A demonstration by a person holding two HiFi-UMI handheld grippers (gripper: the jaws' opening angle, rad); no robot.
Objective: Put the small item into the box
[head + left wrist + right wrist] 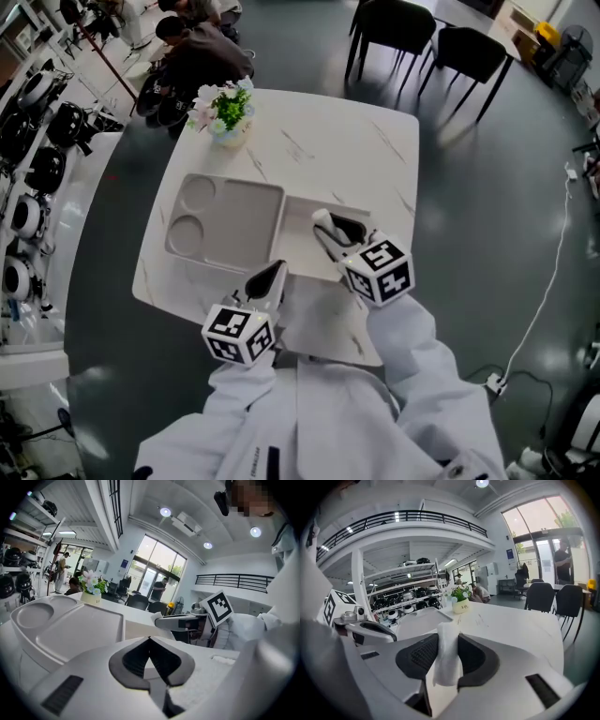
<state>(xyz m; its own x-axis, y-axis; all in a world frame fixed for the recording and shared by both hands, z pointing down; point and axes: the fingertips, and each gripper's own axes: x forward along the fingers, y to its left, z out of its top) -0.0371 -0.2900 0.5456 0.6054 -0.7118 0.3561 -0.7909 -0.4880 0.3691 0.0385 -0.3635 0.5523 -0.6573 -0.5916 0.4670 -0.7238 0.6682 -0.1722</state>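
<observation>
1. Directly ahead of both sets of jaws spreads a white marble-patterned worktop [347, 150]. Far beyond the tips stands a small cream pot of white flowers and green leaves [228, 117]. Past the worktop's far edge are two black chairs [394, 28].
2. Left of the right jaws lies a pale grey moulded tray with two round wells and one wide rectangular well [234, 220]. Just beside it, under the right jaws, lies a shallow open white box [298, 253].
3. The left gripper [277, 272] points at the near corner where tray and box meet, and the tray's wall rises just ahead of its tips. Its jaws are closed tip to tip with nothing between them.
4. The right gripper [328, 225] hangs over the box's open inside. Its jaws are drawn partway in and clamped on a soft white folded strip [447, 658]. The strip stands upright between the dark ribbed pads and pokes out past the tips.
5. The strip is thus held in the right jaws above the box. Whether it touches the box floor cannot be told.
6. The left gripper's body lies off to the left of the right jaws, well apart from the strip.
</observation>
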